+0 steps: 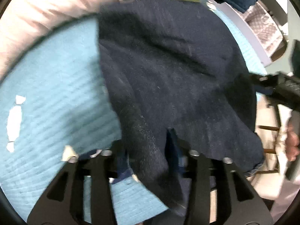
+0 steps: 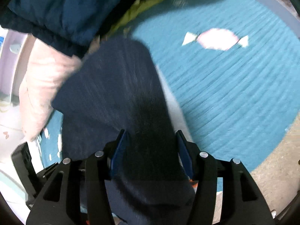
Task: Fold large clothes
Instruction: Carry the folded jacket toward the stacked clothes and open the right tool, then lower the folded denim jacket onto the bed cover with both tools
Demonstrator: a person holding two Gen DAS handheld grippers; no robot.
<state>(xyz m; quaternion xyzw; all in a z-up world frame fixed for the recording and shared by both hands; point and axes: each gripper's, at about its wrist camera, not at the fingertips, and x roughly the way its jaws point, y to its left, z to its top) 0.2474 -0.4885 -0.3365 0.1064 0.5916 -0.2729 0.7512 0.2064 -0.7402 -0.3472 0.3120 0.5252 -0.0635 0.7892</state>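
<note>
A: Entry, both wrist views. The navy garment lies on the blue quilted bedspread, spread from its middle toward the right edge. Both views are motion-blurred.

B: Left gripper?

A: Cloth is bunched between its fingers and drapes over them. Jaws look closed on a fold of the garment, though the pads are hidden under fabric, so I judge rather than see the clamp.

B: Right gripper?

A: Blue pads stand apart, with a band of navy cloth running between them. The band fills the gap; I cannot tell if it is pinched or merely lying there.

B: Neighbours?

A: A pink padded item at the far left corner, a teal quilted jacket and something yellow-green along the far edge.

B: Step?

A: Judged: mid-fold, near hem held up. Next move calls for carrying both held points together toward the far edge, level, then laying the layer flat clear of the pile.
</note>
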